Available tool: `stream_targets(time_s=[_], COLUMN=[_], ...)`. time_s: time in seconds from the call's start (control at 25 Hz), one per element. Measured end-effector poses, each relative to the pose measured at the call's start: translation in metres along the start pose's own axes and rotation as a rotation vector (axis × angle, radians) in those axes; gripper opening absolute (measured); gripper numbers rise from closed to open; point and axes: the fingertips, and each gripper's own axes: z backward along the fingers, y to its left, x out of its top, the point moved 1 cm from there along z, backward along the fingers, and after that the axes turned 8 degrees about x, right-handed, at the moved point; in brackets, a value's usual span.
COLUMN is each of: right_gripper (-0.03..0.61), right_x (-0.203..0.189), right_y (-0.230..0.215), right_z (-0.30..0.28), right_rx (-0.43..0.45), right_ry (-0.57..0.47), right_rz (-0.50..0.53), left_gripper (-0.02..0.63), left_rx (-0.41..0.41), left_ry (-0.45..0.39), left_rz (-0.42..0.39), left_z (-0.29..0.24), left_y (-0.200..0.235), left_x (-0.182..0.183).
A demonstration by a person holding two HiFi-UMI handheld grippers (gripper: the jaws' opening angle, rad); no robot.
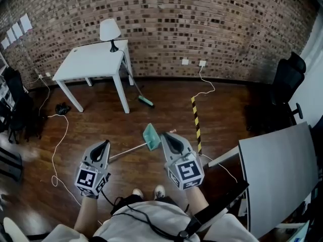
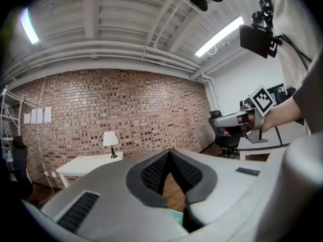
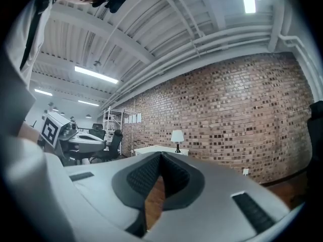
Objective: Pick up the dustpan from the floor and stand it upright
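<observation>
The dustpan [image 1: 151, 136] lies flat on the wooden floor [image 1: 227, 110], with its teal pan turned toward the brick wall and its thin metal handle [image 1: 128, 150] stretched back toward the person's feet; in the head view it is framed between the two claws. The left claw [image 1: 103, 145] is closed with nothing in it, and the right claw [image 1: 167, 137] is likewise closed and empty. Both are held well above the floor and roughly level, so the pickup is judged not yet begun. For the step to be done well, one claw should be opened first and then lowered over the handle, which is judged the only part slim enough to be gripped. A hold near the pan end is likely to give better control when the pan is tipped up, since a grip at the far end would let the pan swing. As the handle lies close to the boards, the jaws should be brought down on either side of it rather than pushed along the floor. The white cable [image 1: 59, 140] is best avoided. An upright rest could be sought beside the table [image 1: 96, 62], where a broom [image 1: 145, 101] is leaned.
</observation>
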Motion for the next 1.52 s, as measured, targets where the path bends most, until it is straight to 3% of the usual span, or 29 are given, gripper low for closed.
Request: stream_targets(time_s=[0.36, 0.52, 0.72, 1.0, 1.16, 1.32, 1.44, 1.52], right_gripper=[-0.015, -0.015, -0.015, -0.014, 0.084, 0.127, 0.234, 0.262], right_x=[0.002, 0.005, -0.008, -0.031, -0.049, -0.067, -0.077, -0.090], right_y=[-0.019, -0.016, -0.011, -0.003, 0.003, 0.001, -0.005, -0.013], right_z=[-0.048, -0.066, -0.083, -0.111, -0.124, -0.135, -0.147, -0.156], right_rx=[-0.058, -0.054, -0.043, -0.040, -0.014, 0.007, 0.031, 0.026], right_ry=[-0.016, -0.002, 0.044, 0.175, 0.271, 0.342, 0.344, 0.349], right_rz=[-0.024, -0.022, -0.023, -0.003, 0.048, 0.049, -0.035, -0.088], left_gripper=[-0.003, -0.003, -0.003, 0.020, 0.026, 0.051, 0.056, 0.055], left_rx=[-0.017, 0.014, 0.051, 0.072, 0.107, 0.159, 0.151, 0.127], left_ry=[0.021, 0.031, 0.006, 0.161, 0.192, 0.230, 0.228, 0.232], left_rz=[0.015, 0.084, 0.027, 0.147, 0.220, 0.237, 0.078, 0.027], left_z=[-0.037, -0.042, -0.045, -0.043, -0.036, -0.023, -0.015, -0.013], left_y=[0.041, 0.059, 0.061, 0.087, 0.112, 0.138, 0.145, 0.145], left_x=[-0.007, -0.014, -0.024, -0.069, -0.091, -0.123, -0.133, -0.139])
